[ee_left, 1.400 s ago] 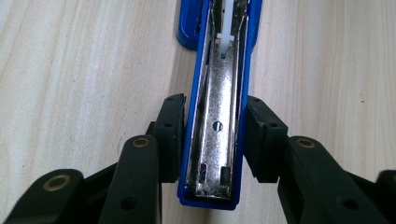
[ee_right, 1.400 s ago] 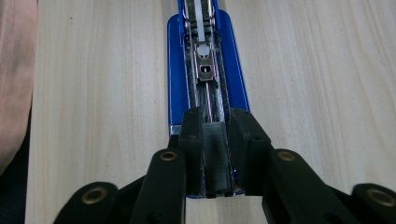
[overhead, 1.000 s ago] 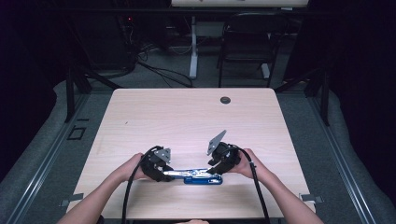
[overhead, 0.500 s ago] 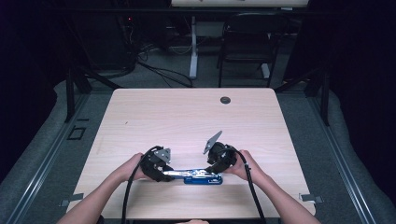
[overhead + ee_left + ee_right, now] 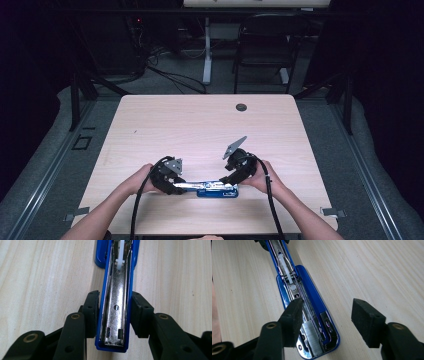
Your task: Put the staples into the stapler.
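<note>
Stapler [image 5: 216,188] opened flat on the desk [image 5: 200,130], near its front edge.
My left gripper [image 5: 113,315] clamps the stapler's opened arm; my right gripper [image 5: 327,320], jaws just opening, straddles the base end with staples [image 5: 312,336], gripping nothing.

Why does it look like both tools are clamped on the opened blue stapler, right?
Not both. The left tool is clamped on the opened blue stapler, but the right gripper view shows the right tool open, its pads clear of it.
</note>
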### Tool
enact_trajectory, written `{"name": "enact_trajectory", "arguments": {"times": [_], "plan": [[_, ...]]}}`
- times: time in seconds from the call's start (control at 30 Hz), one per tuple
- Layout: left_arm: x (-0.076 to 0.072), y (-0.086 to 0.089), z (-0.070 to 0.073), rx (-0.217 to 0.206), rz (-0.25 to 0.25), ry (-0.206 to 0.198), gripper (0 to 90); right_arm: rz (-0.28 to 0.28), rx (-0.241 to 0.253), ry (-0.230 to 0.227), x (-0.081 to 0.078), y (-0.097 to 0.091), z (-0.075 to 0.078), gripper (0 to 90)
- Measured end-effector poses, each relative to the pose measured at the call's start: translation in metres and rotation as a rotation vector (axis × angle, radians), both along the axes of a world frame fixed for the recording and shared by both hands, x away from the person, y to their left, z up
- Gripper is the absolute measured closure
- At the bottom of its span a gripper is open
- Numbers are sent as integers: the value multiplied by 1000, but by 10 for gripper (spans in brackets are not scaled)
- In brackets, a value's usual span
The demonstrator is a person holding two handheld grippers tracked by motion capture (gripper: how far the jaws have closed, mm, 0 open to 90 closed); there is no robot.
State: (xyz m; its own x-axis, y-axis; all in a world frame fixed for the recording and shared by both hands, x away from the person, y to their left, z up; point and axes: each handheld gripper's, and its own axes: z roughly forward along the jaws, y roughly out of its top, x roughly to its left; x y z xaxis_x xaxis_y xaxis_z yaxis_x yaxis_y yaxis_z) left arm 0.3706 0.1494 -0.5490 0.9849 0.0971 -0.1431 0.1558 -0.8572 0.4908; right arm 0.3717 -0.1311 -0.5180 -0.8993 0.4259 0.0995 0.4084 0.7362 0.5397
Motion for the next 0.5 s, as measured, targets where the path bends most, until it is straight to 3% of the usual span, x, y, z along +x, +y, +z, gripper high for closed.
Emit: {"name": "enact_trajectory", "arguments": {"times": [0.03,0.1,0.2,0.3,0.43,0.5], "plan": [[-1,0,0,-2,14,-25,626,-7,-1,0,0,-2,1,412],[-2,0,0,-4,14,-31,627,-24,11,-5,0,-5,3,397],[-1,1,2,-6,1,-19,627,-41,12,-9,0,-8,5,347],[-2,1,2,-13,7,-40,628,-42,16,-7,-1,-11,6,306],[-3,1,3,-20,8,-52,629,-49,19,-16,-1,-12,7,309],[-2,2,5,-22,-5,-33,629,-51,9,-13,-1,-12,7,321]]}}
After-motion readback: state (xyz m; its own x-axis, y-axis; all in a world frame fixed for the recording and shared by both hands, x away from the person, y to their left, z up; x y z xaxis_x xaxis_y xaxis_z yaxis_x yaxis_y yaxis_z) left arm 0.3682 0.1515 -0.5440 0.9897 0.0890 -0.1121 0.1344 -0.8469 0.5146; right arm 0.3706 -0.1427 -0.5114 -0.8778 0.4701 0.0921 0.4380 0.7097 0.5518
